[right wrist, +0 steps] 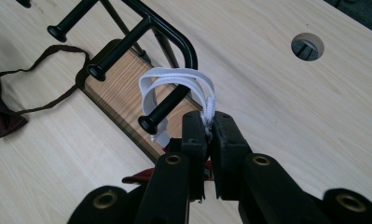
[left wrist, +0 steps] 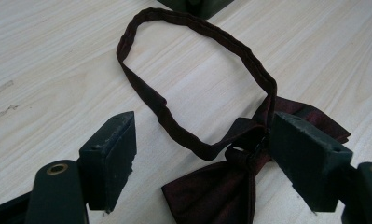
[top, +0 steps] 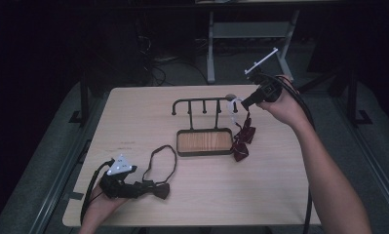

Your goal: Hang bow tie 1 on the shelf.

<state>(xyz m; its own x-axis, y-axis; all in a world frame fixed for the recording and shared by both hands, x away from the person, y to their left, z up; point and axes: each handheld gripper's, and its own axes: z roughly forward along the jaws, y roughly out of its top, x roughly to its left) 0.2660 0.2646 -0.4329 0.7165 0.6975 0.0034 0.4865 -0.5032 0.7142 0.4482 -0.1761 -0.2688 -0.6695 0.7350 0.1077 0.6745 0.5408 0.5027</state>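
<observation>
While the right gripper (right wrist: 208,128) pinched a white strap (right wrist: 174,81) looped over the rack (top: 202,105) peg at two o'clock, one bow tie (top: 243,139) hung below it; the second bow tie (left wrist: 230,186) lay untouched at seven o'clock between the left gripper's (left wrist: 200,154) open jaws; its clasp was unclear

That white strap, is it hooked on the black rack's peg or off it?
On: the white strap loops around the peg, pinched by the right hand-held gripper.

The high view looked forward and down from above the surface's (top: 133,117) near edge. Each hand-held gripper's camera sat close over that surface, looking along its jaws. All three shared the peg rack (top: 204,127) (left wrist: 193,5) (right wrist: 141,51).
</observation>
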